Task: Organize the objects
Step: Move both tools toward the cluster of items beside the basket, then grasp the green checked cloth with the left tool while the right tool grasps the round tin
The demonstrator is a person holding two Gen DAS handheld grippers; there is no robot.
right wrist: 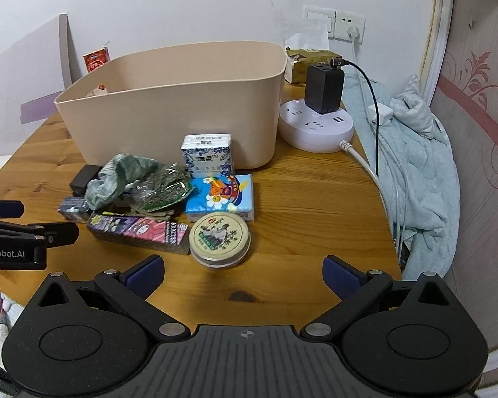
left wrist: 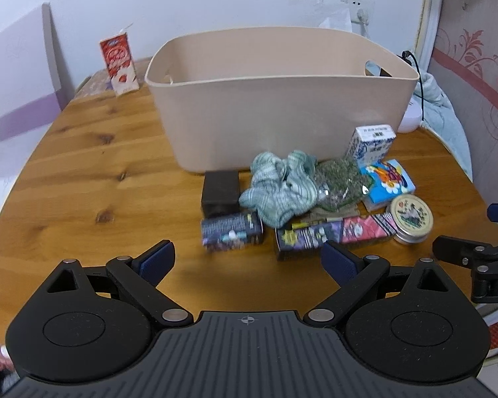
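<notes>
Wooden tabletop point(left wrist: 83, 165), items listed left to right.

Far left, rear: red-and-white carton point(left wrist: 119, 63), upright, well apart from the rest.

Centre rear: beige plastic bin point(left wrist: 275, 112), open-topped, with a handle cut-out at its right end; contents cannot be seen.

In front of the bin, one tight cluster:
- black box point(left wrist: 220, 190), just beside the bin's base;
- dark printed box point(left wrist: 231, 231), lying on its side, nearest the left tool;
- crumpled green-and-white cloth point(left wrist: 279, 189), resting partly over its neighbours;
- clear bag of dried green herbs point(left wrist: 340, 180), touching the cloth;
- long purple-and-pink printed box point(right wrist: 139, 232), lying flat at the front;
- blue-and-white tissue pack point(right wrist: 207, 152), upright against the bin wall;
- blue cartoon tissue pack point(right wrist: 220, 197), flat, just in front of it;
- round tin point(right wrist: 219, 239) with a bird-print lid, at the cluster's front right corner.

Right rear: round white power strip point(right wrist: 315, 129) carrying a black charger point(right wrist: 324, 88); pale blue blanket point(right wrist: 421, 152) past the tabletop edge.

Left tool point(left wrist: 248, 260): fingers spread, holding nothing, near the dark printed box.
Right tool point(right wrist: 244, 273): fingers spread, holding nothing, just short of the tin.
</notes>
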